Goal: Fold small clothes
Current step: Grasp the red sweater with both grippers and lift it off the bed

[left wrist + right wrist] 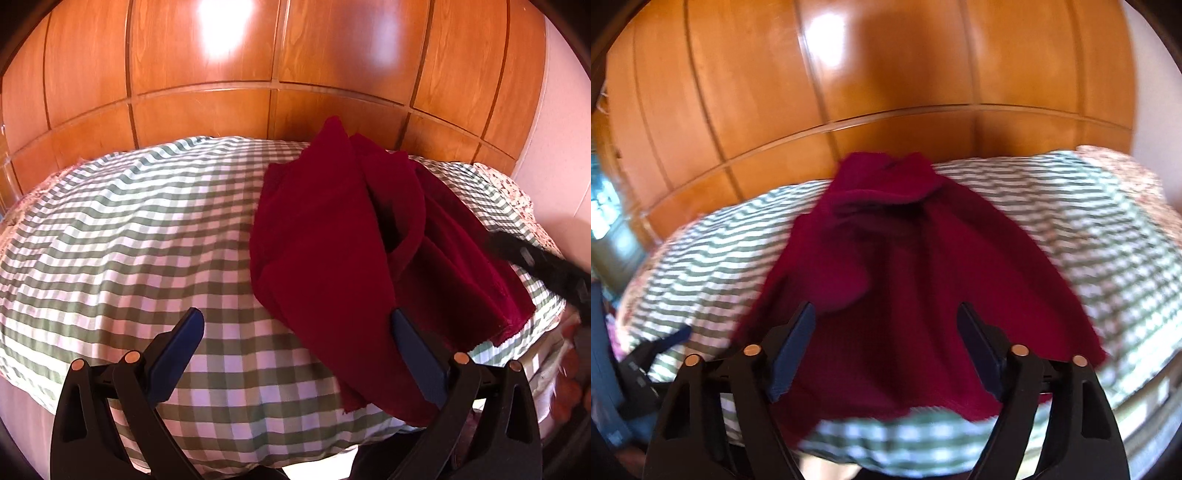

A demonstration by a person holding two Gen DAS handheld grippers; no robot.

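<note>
A dark red garment (pixel 332 236) lies rumpled and partly folded on a green-and-white checked cloth (pixel 140 229) over a bed. My left gripper (pixel 295 325) is open, low over the cloth, its right finger at the garment's near left edge. In the right wrist view the red garment (pixel 908 258) fills the middle, blurred. My right gripper (pixel 886 321) is open just above the garment's near part, holding nothing. The right gripper shows blurred at the right edge of the left wrist view (pixel 546 266).
A wooden panelled wardrobe (pixel 258 74) stands right behind the bed. A floral bedspread (pixel 517 192) shows past the checked cloth on the right. The bed's near edge (pixel 923 443) is close below the grippers. The left gripper shows at the left (pixel 646 362).
</note>
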